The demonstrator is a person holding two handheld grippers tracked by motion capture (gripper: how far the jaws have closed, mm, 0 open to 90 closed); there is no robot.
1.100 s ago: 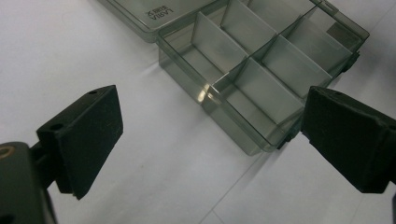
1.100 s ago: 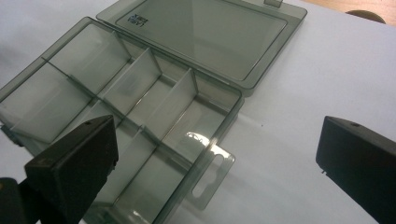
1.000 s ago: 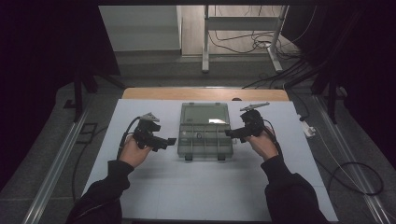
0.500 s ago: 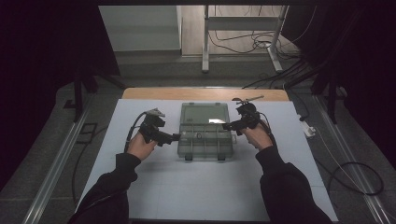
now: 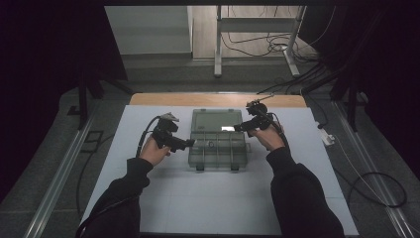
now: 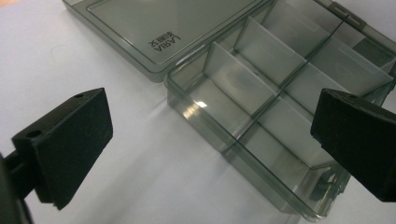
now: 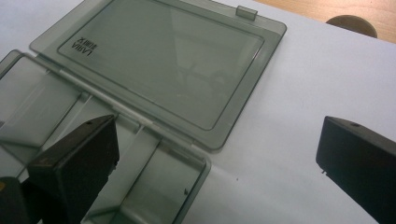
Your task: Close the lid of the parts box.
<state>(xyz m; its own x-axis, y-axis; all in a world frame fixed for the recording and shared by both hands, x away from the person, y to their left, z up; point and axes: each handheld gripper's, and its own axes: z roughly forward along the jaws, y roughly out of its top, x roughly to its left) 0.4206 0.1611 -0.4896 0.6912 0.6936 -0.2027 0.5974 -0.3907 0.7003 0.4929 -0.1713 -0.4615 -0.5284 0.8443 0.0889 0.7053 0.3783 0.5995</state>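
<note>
A smoky clear plastic organizer box lies open in the middle of the white mat, its lid folded flat toward the far side. My left gripper is at the box's left edge, open; in the left gripper view its jaws straddle the corner of the empty divided tray. My right gripper hovers over the right end of the hinge, open. In the right gripper view the lid lies ahead and a tray compartment lies under the left jaw. Nothing is held.
The white mat covers the table, with a strip of bare wood at the back and a round brown spot on it. A small white object sits past the mat's right edge. Cables trail on the floor around a metal frame.
Both hands have moved forward and inward, bringing the grippers up to the box's sides. The box has stayed open and in place.
</note>
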